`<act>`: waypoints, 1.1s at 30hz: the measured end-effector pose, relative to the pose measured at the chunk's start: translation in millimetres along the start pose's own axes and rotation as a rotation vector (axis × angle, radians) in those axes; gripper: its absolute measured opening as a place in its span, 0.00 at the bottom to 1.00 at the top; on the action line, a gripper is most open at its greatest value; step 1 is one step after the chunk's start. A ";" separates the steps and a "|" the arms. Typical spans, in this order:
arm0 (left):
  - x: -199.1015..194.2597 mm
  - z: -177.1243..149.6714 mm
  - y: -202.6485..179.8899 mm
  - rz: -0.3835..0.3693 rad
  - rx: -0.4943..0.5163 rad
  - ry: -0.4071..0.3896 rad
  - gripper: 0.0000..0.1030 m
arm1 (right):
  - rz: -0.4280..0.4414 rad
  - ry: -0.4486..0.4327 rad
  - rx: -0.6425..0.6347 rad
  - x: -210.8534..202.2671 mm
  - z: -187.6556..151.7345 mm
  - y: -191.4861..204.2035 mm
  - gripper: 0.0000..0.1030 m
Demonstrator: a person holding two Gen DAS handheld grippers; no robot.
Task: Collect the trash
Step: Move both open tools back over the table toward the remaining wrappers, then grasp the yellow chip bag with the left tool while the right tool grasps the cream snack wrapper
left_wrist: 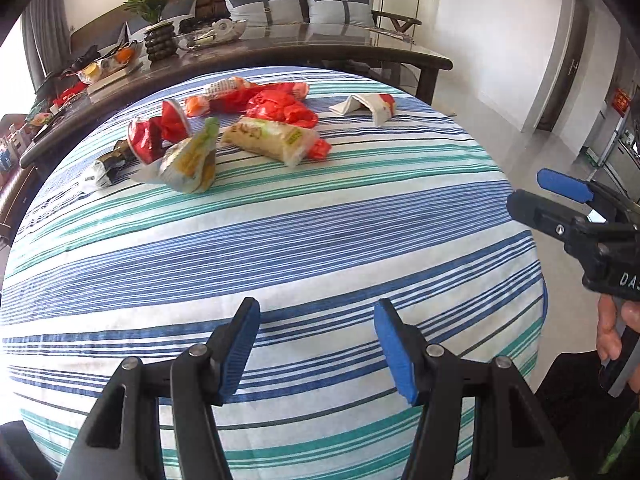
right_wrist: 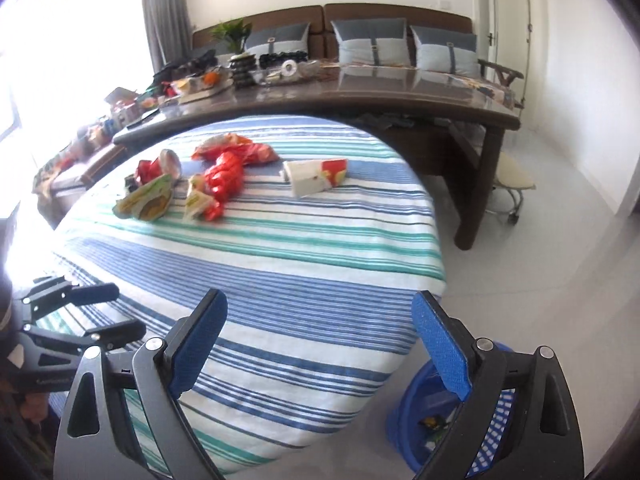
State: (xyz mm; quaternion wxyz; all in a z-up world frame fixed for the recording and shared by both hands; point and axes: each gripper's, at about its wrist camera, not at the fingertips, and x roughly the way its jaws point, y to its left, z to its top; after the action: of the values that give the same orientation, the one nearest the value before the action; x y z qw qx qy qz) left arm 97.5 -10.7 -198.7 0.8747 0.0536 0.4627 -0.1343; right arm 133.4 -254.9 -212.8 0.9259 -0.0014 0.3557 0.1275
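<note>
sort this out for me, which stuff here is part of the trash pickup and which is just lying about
Job:
- wrappers on the striped cloth
- red bag
- white carton
- blue bin on the floor

Lying about:
- potted plant
- fruit tray
- cushions
- stool

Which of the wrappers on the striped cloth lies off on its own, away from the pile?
The white and red folded wrapper, alone at the right end of the striped cloth; every other wrapper touches or overlaps another in the cluster to its left.

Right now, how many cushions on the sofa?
3 clear: left, middle, right, in a row along the backrest. A fourth may sit partly hidden behind the plant.
</note>
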 end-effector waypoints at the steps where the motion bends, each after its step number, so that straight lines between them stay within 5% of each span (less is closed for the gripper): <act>1: 1.0 -0.8 11.2 0.012 -0.009 0.002 0.59 | 0.021 0.017 -0.023 8.7 -0.6 13.8 0.91; 10: 12.0 13.5 66.5 0.038 -0.003 -0.015 0.69 | 0.054 0.123 -0.152 61.9 -9.3 78.5 0.93; 18: 31.8 32.4 80.4 0.049 -0.009 -0.026 0.88 | 0.033 0.158 -0.129 71.7 -0.9 76.2 1.00; 23: 33.3 36.7 83.6 0.039 -0.009 -0.028 0.88 | 0.033 0.157 -0.129 71.9 0.1 76.3 1.00; 29: 14.6 53.4 104.9 -0.044 -0.085 -0.118 0.88 | 0.033 0.156 -0.129 71.9 0.2 77.0 1.00; 33: 23.8 76.1 105.8 -0.102 -0.079 -0.073 0.88 | 0.033 0.156 -0.129 71.9 0.1 76.9 1.00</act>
State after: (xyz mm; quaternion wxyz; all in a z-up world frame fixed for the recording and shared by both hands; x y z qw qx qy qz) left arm 200.9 69.7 -178.5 0.8844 -0.0092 0.4375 -0.1621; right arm 166.7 -163.5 -253.3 0.8912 -0.0650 0.4175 0.1650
